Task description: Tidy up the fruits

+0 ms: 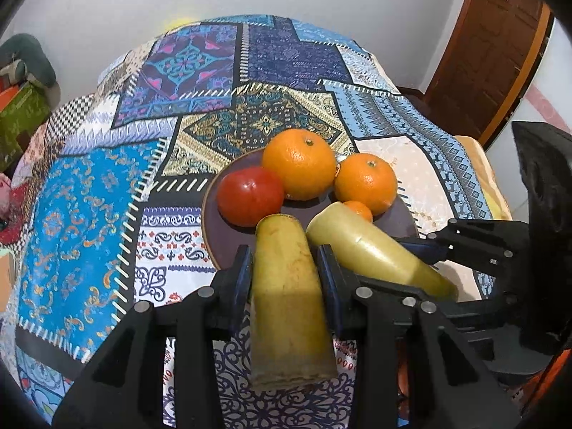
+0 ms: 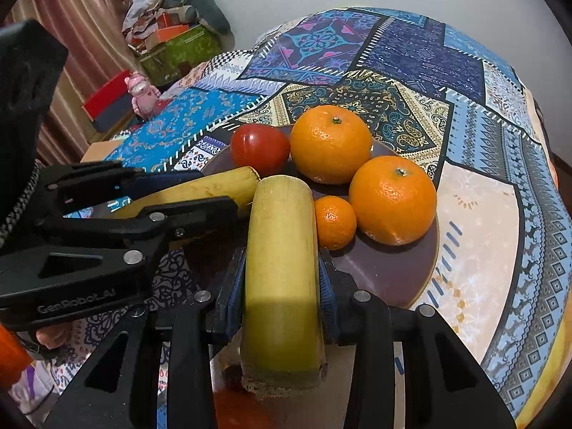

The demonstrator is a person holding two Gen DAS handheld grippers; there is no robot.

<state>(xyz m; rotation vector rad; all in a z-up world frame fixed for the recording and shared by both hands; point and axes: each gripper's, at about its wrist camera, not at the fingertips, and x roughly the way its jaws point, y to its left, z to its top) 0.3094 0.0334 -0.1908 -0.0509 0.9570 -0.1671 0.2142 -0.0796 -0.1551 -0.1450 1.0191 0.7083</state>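
A dark purple plate (image 1: 228,236) (image 2: 393,275) holds a red tomato (image 1: 249,196) (image 2: 260,148), two large oranges (image 1: 299,163) (image 1: 365,183) (image 2: 330,143) (image 2: 392,200) and a small mandarin (image 1: 358,210) (image 2: 335,222). My left gripper (image 1: 285,268) is shut on a yellow-green stalk piece (image 1: 289,300), its far end over the plate's near rim. My right gripper (image 2: 282,279) is shut on a second stalk piece (image 2: 281,279), its tip beside the mandarin. Each view shows the other gripper and its stalk (image 1: 375,250) (image 2: 200,189) alongside.
A patchwork cloth (image 1: 221,82) (image 2: 411,57) covers the round table. A pink toy (image 2: 142,93), boxes (image 2: 178,50) and a curtain stand beyond the left edge. A wooden door (image 1: 489,46) is at the far right.
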